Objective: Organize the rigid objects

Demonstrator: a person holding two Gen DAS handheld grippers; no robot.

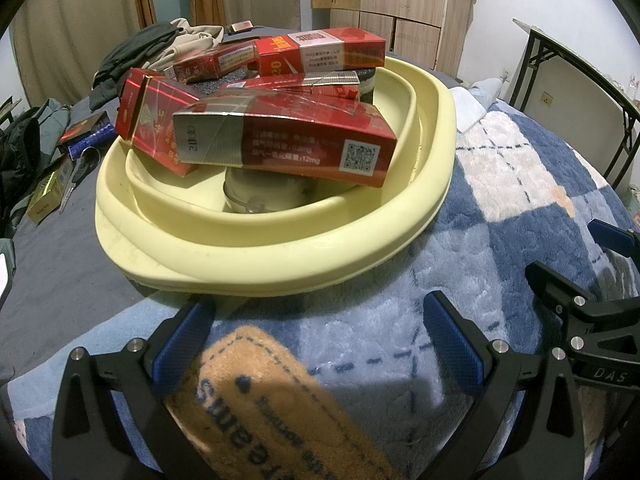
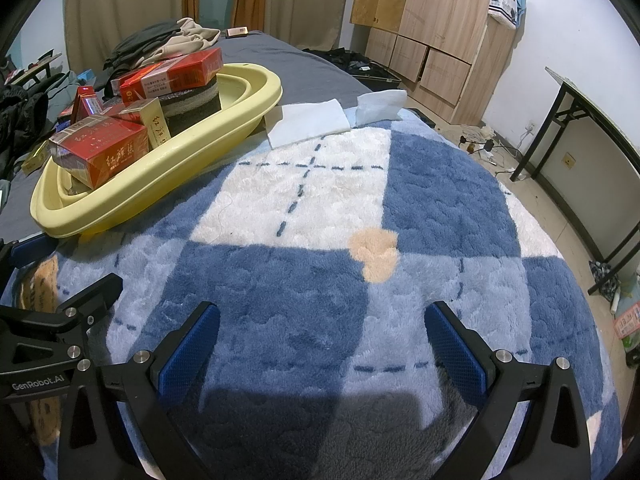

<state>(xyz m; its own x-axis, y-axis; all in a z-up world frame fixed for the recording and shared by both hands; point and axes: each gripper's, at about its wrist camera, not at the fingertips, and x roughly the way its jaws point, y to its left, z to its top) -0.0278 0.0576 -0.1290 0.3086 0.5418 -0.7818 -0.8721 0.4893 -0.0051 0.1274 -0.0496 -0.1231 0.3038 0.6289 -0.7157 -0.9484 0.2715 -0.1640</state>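
Observation:
A pale yellow basin (image 1: 280, 256) sits on the bed, piled with several red cigarette boxes (image 1: 288, 140) over a dark round tin (image 1: 366, 76) and a white jar (image 1: 260, 194). The basin also shows at the left of the right wrist view (image 2: 168, 172). My left gripper (image 1: 320, 332) is open and empty, just in front of the basin's near rim, above the blue checked blanket (image 1: 500, 208). My right gripper (image 2: 320, 340) is open and empty over the blanket (image 2: 320, 208), to the right of the basin.
Loose boxes (image 1: 86, 132), a yellow box (image 1: 44, 198) and keys (image 1: 80, 168) lie on the grey sheet left of the basin. Clothes (image 1: 160, 48) are heaped behind it. White tissues (image 2: 308, 122) lie at the blanket's far edge. A black-legged table (image 2: 592, 128) stands right.

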